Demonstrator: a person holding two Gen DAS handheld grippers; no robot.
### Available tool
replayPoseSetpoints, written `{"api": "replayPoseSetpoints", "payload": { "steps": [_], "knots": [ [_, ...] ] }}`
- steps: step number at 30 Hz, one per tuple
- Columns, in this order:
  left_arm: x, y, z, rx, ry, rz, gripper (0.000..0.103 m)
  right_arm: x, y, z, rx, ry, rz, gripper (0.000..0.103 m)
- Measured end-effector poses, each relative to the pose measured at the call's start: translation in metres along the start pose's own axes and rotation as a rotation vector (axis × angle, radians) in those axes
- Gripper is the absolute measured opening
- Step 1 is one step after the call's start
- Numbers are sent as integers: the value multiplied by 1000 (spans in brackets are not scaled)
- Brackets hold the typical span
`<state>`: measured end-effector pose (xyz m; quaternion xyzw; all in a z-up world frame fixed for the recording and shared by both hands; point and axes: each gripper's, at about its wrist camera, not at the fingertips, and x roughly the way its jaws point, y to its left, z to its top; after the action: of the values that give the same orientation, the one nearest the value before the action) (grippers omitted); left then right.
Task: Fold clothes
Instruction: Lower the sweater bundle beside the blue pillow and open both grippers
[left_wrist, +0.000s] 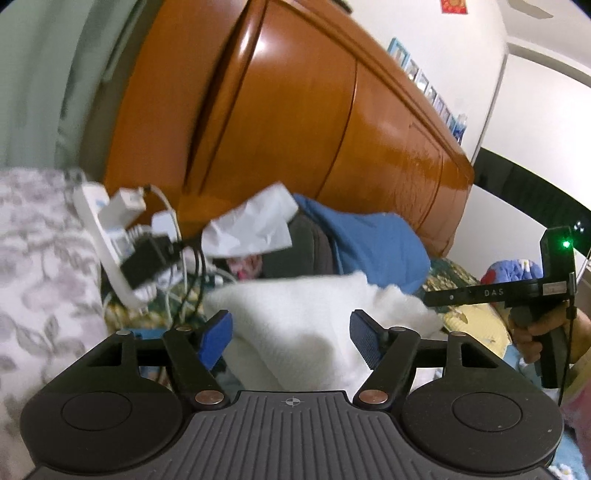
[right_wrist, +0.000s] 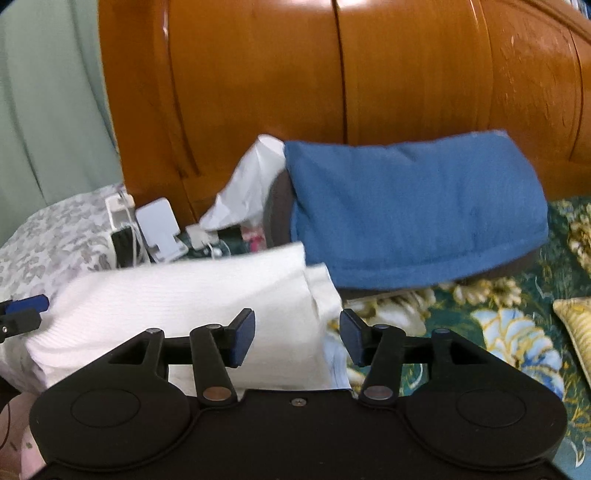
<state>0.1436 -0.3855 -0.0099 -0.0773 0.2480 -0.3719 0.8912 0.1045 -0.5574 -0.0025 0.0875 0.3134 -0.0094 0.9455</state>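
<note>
A folded white knit garment (left_wrist: 295, 317) lies on the bed in front of both grippers. In the left wrist view my left gripper (left_wrist: 290, 339) stands open, its blue pads on either side of the garment's near part and clear of it. In the right wrist view my right gripper (right_wrist: 297, 338) is open over the right end of the white garment (right_wrist: 184, 306), with no pad pressing on the cloth. One blue pad (right_wrist: 27, 304) of the left gripper shows at the garment's left end. Behind it lies a folded blue cloth (right_wrist: 406, 214) on a dark pile.
An orange wooden headboard (right_wrist: 332, 92) closes off the back. A power strip with chargers and cables (left_wrist: 129, 236) and a white plastic bag (left_wrist: 251, 225) lie at the back left. A floral bedspread (right_wrist: 498, 325) stretches right, a grey patterned pillow (left_wrist: 40, 266) left. A hand (left_wrist: 532, 332) grips the right tool.
</note>
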Motion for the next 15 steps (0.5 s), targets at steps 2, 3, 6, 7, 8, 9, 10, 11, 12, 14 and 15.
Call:
{"api": "replayPoseSetpoints", "payload": {
  "steps": [2,3,6,7,8,9,10,11,12,14,15],
  "knots": [
    [-2,-4,3,19,-13,2,69,-2,8,6,-23,-10,11,51],
    [-3,-4,4,19,-11,-3,69,-3,12,8,-36,-14,16,51],
    [1,-7,6,-5,0,-9,69,0,27,13,-73,-10,41,50],
    [3,-8,6,-6,2,-10,69,2,32,14,-84,-7,50,50],
    [5,-10,6,-7,5,-10,69,3,36,14,-90,-3,56,50],
    [7,-12,5,-7,6,-10,69,5,39,14,-91,2,64,49],
    [8,-13,5,-8,6,-9,69,8,42,13,-88,9,73,47],
    [10,-15,5,-11,9,-13,69,11,42,13,-86,17,81,41],
    [12,-17,5,-15,12,-17,69,14,44,12,-85,27,85,37],
    [17,-20,4,-18,19,-23,63,20,48,9,-87,44,87,31],
    [19,-21,4,-15,17,-20,57,23,49,9,-90,52,86,25]
  ]
}}
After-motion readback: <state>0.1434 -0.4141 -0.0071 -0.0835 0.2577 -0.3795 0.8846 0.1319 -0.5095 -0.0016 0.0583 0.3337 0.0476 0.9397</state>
